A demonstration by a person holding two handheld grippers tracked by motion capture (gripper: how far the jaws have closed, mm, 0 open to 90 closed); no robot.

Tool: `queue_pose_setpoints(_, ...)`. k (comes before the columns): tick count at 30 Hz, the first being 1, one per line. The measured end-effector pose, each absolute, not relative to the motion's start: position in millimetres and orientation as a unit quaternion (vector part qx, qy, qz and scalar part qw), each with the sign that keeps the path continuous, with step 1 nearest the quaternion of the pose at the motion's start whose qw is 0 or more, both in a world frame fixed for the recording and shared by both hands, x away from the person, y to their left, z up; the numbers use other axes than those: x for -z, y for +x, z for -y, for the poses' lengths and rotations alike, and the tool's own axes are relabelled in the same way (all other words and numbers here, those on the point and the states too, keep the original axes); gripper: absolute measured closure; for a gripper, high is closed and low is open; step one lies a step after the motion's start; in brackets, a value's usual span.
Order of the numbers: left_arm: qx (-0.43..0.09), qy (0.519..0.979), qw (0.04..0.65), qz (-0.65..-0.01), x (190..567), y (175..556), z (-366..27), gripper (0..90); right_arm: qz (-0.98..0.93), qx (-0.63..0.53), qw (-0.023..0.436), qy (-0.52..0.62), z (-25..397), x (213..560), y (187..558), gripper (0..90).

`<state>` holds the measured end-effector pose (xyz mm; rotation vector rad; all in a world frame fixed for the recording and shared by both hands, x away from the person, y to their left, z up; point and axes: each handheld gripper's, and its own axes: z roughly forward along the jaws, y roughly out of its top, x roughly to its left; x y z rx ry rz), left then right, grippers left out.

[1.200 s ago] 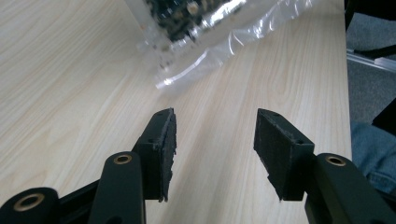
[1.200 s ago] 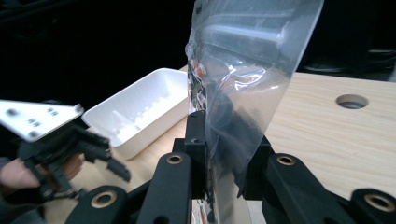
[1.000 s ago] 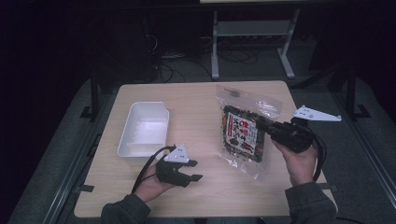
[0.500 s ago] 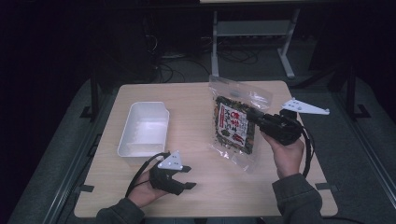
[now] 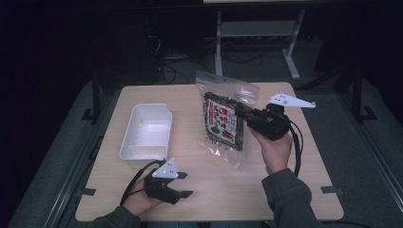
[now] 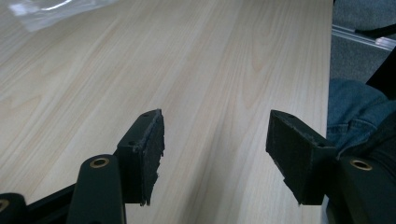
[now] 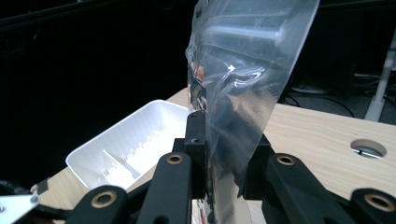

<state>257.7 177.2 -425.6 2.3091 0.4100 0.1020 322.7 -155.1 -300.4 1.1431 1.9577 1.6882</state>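
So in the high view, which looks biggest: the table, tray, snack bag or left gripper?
1. table
2. and 3. snack bag and tray look alike; the bag is lifted nearer the camera, so unsure
4. left gripper

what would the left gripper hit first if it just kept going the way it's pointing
Probably nothing solid. The left gripper, jaws open, points low along the bare table toward its edge; the clear corner of the snack bag sits off to one side of that line. Depth is hard to judge.

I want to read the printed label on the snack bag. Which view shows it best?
The high view: the snack bag faces the camera, held by the right gripper. The right gripper view sees it edge-on; the left gripper view catches a clear corner.
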Motion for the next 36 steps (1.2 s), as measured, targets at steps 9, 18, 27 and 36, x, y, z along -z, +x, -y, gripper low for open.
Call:
queue_pose_setpoints(9, -0.046, 0.907, 0.386, -0.163, 425, 251, -189, 36.2, -0.686, -0.597, 0.17, 0.379, 123, 288, 326, 76.9)
queue_pose_setpoints(18, -0.05, 0.906, 0.385, -0.167, 424, 247, -201, 36.2, -0.679, -0.615, 0.169, 0.364, 89, 278, 332, 76.9)
queue_pose_setpoints(27, -0.052, 0.908, 0.379, -0.168, 426, 242, -211, 36.0, -0.675, -0.625, 0.168, 0.355, 56, 273, 343, 76.9)
queue_pose_setpoints(36, -0.059, 0.909, 0.373, -0.177, 427, 239, -227, 35.3, -0.667, -0.63, 0.167, 0.361, 33, 278, 352, 76.9)
